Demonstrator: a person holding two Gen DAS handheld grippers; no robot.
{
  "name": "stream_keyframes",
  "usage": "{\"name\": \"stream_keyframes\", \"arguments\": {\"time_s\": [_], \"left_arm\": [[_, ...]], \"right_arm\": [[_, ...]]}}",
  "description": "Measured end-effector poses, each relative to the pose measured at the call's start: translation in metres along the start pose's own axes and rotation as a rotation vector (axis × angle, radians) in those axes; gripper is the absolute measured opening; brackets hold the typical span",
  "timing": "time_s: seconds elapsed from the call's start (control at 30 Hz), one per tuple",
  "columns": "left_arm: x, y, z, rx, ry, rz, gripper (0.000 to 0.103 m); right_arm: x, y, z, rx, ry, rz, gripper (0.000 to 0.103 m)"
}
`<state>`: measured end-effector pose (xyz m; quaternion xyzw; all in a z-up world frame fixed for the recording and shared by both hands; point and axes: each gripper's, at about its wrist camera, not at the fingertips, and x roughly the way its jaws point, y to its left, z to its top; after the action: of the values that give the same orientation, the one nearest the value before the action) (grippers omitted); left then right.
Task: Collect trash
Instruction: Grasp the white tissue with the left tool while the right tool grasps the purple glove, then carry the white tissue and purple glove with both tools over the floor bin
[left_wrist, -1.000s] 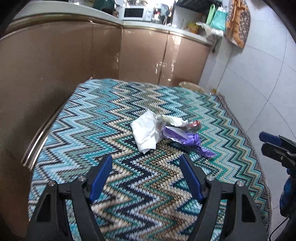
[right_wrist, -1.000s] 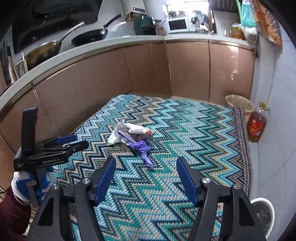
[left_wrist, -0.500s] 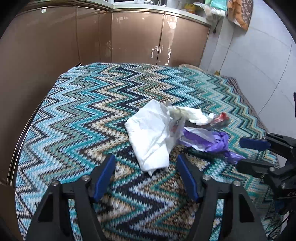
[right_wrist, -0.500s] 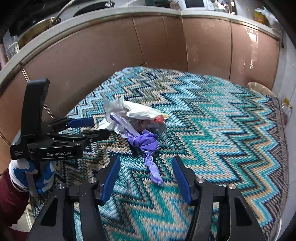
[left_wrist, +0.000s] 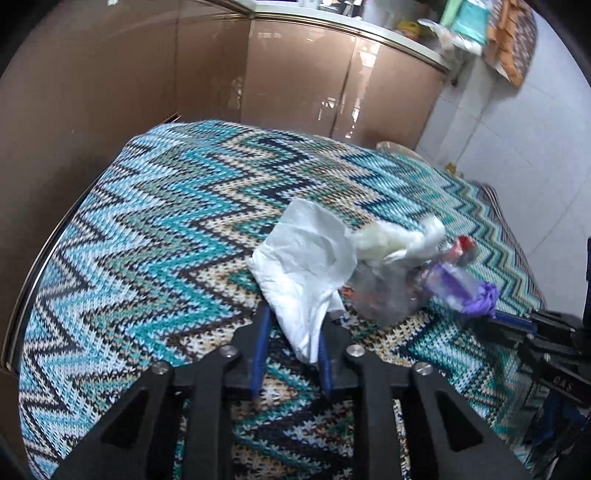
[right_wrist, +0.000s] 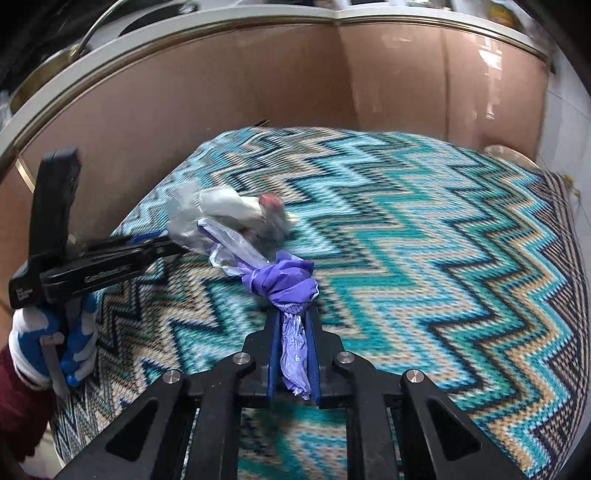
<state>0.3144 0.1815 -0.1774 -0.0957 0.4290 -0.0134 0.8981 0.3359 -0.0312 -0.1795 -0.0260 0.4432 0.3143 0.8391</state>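
A small trash pile lies on the zigzag rug (left_wrist: 166, 229): a white paper napkin (left_wrist: 306, 258), crumpled white plastic (left_wrist: 399, 236), clear wrapping (left_wrist: 384, 291) with a red cap (left_wrist: 463, 247), and a knotted purple bag (right_wrist: 284, 280). My left gripper (left_wrist: 295, 319) is closing its jaws, and the napkin's near corner is pinched between the blue pads. My right gripper (right_wrist: 293, 317) is shut on the purple bag's tail, which hangs down between its fingers. In the right wrist view the left gripper (right_wrist: 170, 249) reaches into the pile from the left.
Glossy brown cabinet fronts (left_wrist: 295, 85) curve around the rug's far and left sides. A pale round bin (right_wrist: 508, 155) stands at the rug's far right corner by the tiled wall. A hand in a blue and white glove (right_wrist: 55, 336) holds the left gripper.
Both grippers came down and forward to the pile. The left jaws narrowed around the napkin's corner, and the right jaws shut on the purple bag's tail.
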Motion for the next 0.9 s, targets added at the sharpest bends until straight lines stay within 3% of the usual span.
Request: {"name": "stream_keyframes", "arguments": {"time_s": [0.13,0.43,0.9], "left_arm": [[-0.005,0.010,-0.003,-0.054,-0.008,-0.002,0.017],[-0.023,0.023,-0.015,-0.100,-0.020,0.018,0.015],[-0.090,0.016,-0.035,-0.115,-0.106,-0.012,0.015]], "right_arm": [[-0.009,-0.022,-0.008,0.087,-0.015,-0.034,0.012],[-0.022,-0.038,-0.018,0.144,-0.034,-0.110,0.012],[-0.098,-0.012,-0.035,0.120,-0.133,-0.129,0.012]]}}
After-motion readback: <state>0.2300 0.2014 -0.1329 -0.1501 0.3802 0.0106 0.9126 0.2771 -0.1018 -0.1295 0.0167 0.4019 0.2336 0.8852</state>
